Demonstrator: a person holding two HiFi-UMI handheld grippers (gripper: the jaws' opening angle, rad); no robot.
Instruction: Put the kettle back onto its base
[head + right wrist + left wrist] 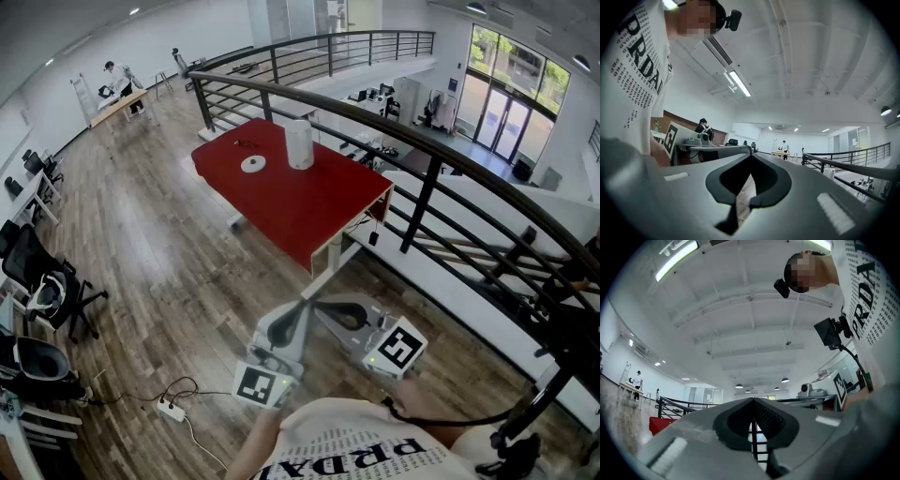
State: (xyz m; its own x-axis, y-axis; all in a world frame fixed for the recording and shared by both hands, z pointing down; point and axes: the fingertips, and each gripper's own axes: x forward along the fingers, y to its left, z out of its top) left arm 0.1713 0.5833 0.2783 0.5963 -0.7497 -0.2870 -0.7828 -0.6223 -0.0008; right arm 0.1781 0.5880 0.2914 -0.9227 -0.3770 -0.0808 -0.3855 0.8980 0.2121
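A white kettle (299, 143) stands upright on the red table (309, 211), far from me. Its round white base (253, 164) lies on the cloth just left of it, apart from the kettle. Both grippers are held close to my body, well short of the table, with their tips nearly meeting. My left gripper (298, 315) is shut with nothing in it, and the left gripper view shows its jaws (753, 401) closed together. My right gripper (324, 310) is shut and empty too, its jaws (751, 157) meeting in the right gripper view. A corner of the red table (658, 423) shows low left in the left gripper view.
A black metal railing (427, 155) curves past the table's right side and behind it. Office chairs (42, 281) stand at the left, and a power strip with cable (172, 408) lies on the wood floor. A person works at a far table (120, 101).
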